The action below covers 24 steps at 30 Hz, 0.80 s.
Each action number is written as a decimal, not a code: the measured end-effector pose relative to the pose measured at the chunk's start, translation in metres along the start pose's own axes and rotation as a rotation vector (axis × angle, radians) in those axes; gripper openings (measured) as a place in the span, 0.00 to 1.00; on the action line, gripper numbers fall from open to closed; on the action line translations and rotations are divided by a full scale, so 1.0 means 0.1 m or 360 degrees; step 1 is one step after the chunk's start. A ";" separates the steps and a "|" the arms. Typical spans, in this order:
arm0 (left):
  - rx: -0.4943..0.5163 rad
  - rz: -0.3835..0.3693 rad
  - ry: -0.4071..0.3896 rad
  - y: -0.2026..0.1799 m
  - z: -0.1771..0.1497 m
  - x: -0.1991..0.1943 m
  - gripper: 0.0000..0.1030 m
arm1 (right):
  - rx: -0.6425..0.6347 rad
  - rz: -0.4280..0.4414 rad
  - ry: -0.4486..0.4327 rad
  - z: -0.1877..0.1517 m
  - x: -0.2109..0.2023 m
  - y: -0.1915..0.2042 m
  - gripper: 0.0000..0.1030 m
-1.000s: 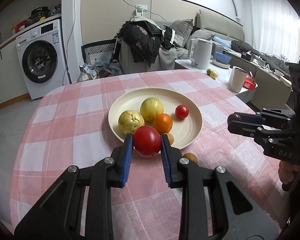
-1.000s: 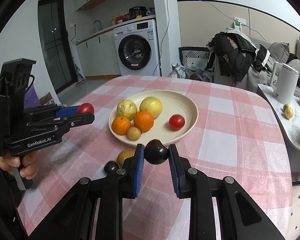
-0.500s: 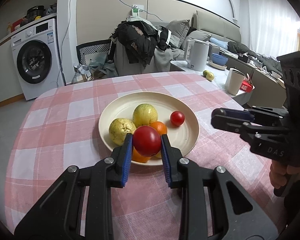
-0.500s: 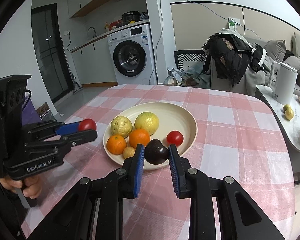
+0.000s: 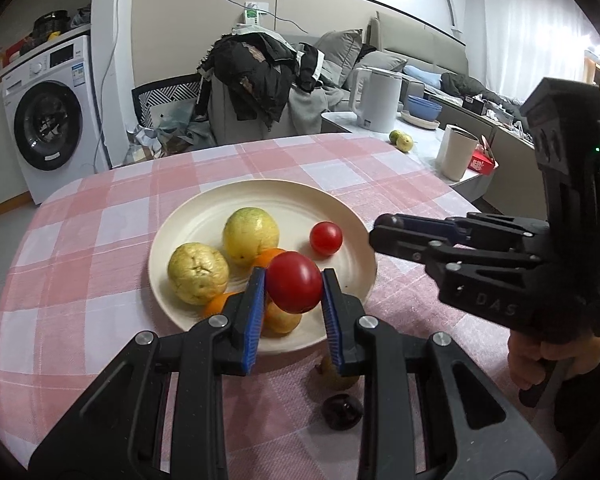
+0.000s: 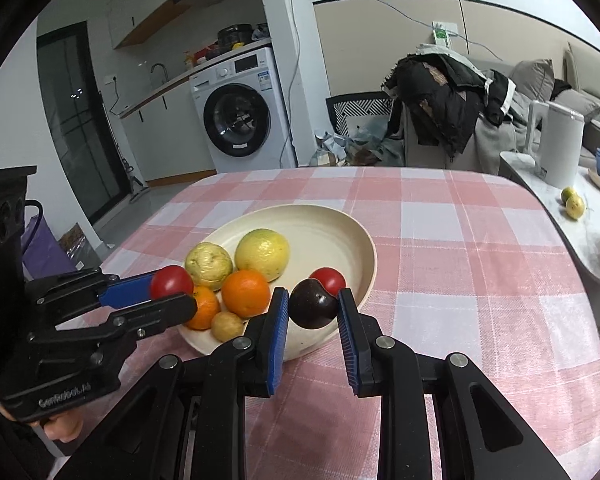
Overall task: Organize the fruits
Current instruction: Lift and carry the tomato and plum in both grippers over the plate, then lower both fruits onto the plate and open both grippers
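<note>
A cream plate (image 5: 204, 216) (image 6: 332, 224) on the pink checked tablecloth holds two yellow-green fruits (image 5: 251, 230), two oranges (image 6: 245, 293), a small yellow fruit (image 6: 227, 325) and a small red tomato (image 5: 326, 237). My left gripper (image 5: 294, 286) (image 6: 172, 292) is shut on a red tomato (image 5: 294, 282), held over the plate's near side. My right gripper (image 6: 313, 307) (image 5: 384, 232) is shut on a dark purple fruit (image 6: 312, 306) above the plate's right front rim. On the cloth in front of the plate lie a dark fruit (image 5: 342, 411) and a yellowish fruit (image 5: 340, 378), partly hidden by my left fingers.
Beyond the table stand a chair heaped with dark clothes (image 5: 256, 76), a washing machine (image 5: 46, 120) and a sofa. A side counter at the right carries a white kettle (image 5: 378, 98), a cup (image 5: 456, 152) and two small green fruits (image 5: 402, 140). A hand (image 5: 540, 356) grips the right tool.
Both grippers have moved forward toward the plate with their fruits. The tomato and the dark fruit now hang over the plate's near edge instead of over the cloth in front of it.
</note>
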State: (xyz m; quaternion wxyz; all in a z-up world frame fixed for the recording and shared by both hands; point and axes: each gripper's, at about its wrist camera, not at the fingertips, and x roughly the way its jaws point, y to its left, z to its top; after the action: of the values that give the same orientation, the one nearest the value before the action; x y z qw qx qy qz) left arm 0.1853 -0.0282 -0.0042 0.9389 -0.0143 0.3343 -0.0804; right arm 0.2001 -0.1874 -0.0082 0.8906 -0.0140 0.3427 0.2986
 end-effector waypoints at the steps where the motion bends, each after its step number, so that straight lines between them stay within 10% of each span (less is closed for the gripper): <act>1: -0.0001 -0.0004 0.0008 -0.01 0.00 0.03 0.24 | 0.0006 -0.0005 0.0006 0.00 0.02 -0.01 0.25; 24: 0.0043 -0.0022 0.0123 -0.08 -0.08 0.39 0.24 | 0.0048 0.0042 0.0092 -0.03 0.24 -0.06 0.25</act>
State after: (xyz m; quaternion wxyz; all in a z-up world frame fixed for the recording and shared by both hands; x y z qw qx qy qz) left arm 0.2090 -0.0423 -0.0345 0.9249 -0.0007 0.3690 -0.0918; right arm 0.2154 -0.1808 -0.0262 0.8765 -0.0047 0.3729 0.3045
